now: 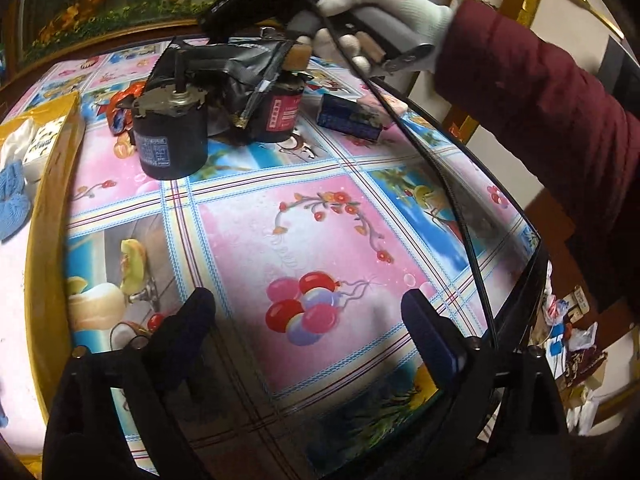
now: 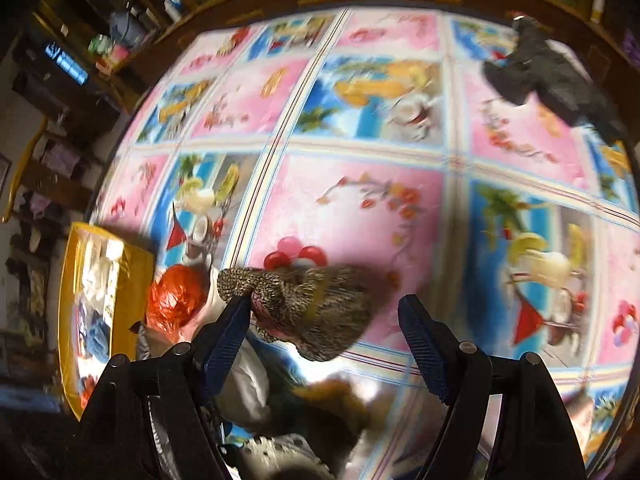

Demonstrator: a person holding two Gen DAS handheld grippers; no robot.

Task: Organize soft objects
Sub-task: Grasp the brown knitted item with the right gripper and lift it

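Your right gripper (image 2: 324, 320) carries a speckled knit item (image 2: 304, 308) that hangs off one pad only, fingers apart and not clamped on it, so it could slip off short of the yellow box (image 2: 66, 320) at the table's edge, where other soft pieces lie. Your left gripper (image 1: 308, 316) stands wide apart over bare tablecloth (image 1: 312, 216), holding nothing. The cloth is glossy, pink and blue; shelves and gilt frames surround the table.
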